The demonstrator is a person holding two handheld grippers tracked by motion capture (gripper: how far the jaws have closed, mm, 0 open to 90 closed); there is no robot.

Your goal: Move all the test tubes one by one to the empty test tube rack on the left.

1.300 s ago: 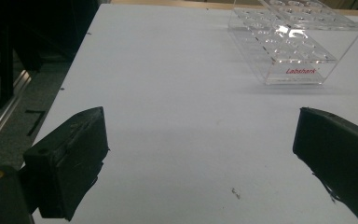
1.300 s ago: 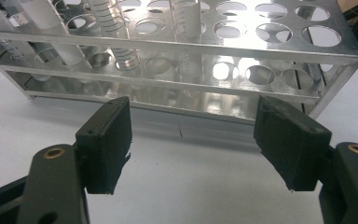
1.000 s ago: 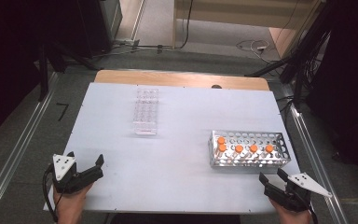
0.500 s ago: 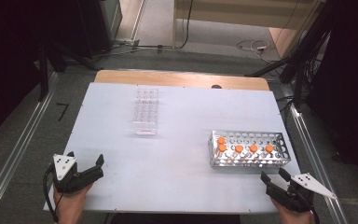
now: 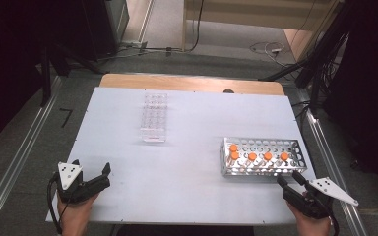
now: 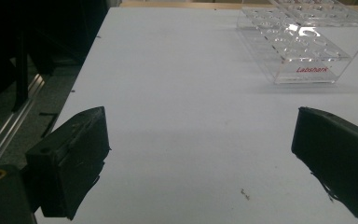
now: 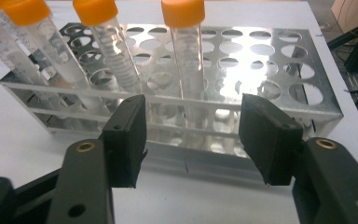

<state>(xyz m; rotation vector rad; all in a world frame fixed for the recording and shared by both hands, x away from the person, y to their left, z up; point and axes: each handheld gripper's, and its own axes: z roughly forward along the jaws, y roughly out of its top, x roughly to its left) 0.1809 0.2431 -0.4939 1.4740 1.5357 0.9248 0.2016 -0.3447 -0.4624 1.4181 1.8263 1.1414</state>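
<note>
Approaching the orange-capped tubes in the metal rack at the bench's near right corner.

Nearest, the right gripper (image 5: 291, 183) has its fingers (image 7: 126, 135) partly open; they have just been closing, with nothing between them, just short of the metal rack (image 5: 295, 164). The left gripper (image 5: 91, 173) rests at the near left corner, spread wide and empty. The nearest tube (image 7: 189, 70) stands upright in the rack's front row; it looks light, stiff, smooth and slippery, so it is likely best pinched on the clear barrel just under the orange cap and lifted straight up. Farther off, toward the far edge, sits an empty clear rack (image 5: 154, 115).
</note>
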